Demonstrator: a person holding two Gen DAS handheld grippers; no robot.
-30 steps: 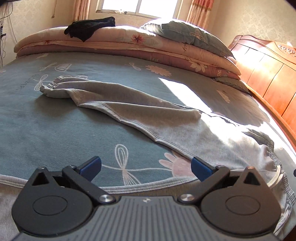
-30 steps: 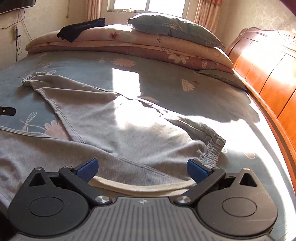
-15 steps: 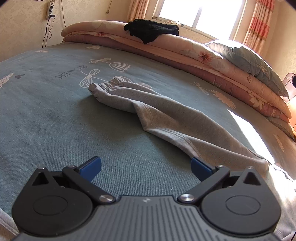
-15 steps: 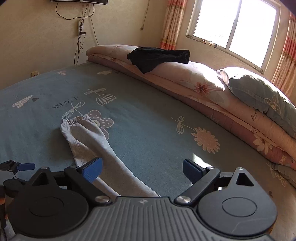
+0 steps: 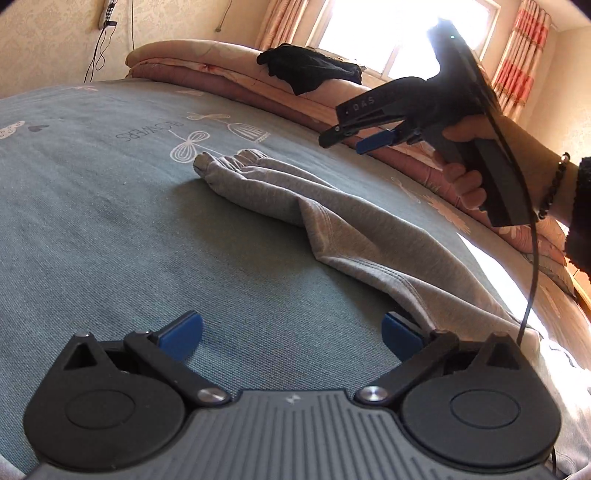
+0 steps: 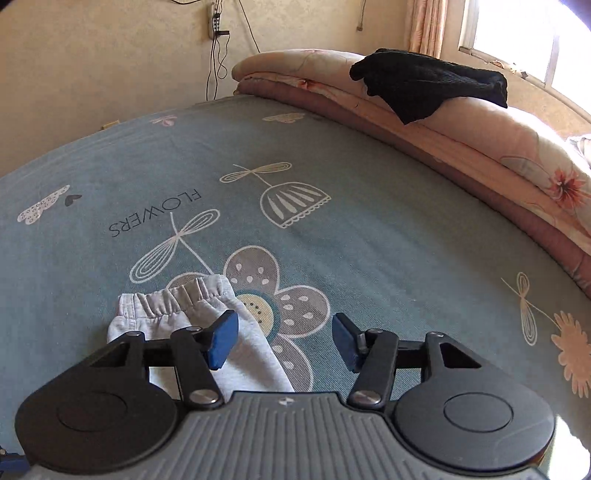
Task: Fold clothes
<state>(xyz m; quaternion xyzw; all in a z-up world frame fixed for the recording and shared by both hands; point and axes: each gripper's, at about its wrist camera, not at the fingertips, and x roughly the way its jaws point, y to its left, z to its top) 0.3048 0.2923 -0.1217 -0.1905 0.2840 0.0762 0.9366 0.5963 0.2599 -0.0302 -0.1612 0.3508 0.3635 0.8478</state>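
Note:
Grey sweatpants point(image 5: 351, 236) lie stretched across the blue flowered bedspread point(image 5: 110, 229), one leg running to an elastic cuff point(image 5: 229, 160). My left gripper point(image 5: 291, 332) is open low over the bedspread, its right fingertip point(image 5: 400, 336) at the edge of the grey leg. A hand holds my right gripper point(image 5: 347, 142) in the air above the cuff end. In the right wrist view the right gripper point(image 6: 282, 343) hovers over the cuff point(image 6: 173, 299). Its jaws are closing, the cloth lies under the left pad point(image 6: 221, 343), and nothing is pinched.
Folded pink quilts point(image 6: 461, 122) are stacked along the far side of the bed with a black garment point(image 6: 424, 83) on top. A window point(image 5: 406, 33) and striped curtains point(image 5: 521, 55) stand behind. Cables and a power strip point(image 6: 216, 22) hang on the wall.
My right gripper has swept left across the bed to the leg's cuff and its jaws have narrowed. It and its hand have come into the left wrist view. The left gripper has dropped closer to the leg.

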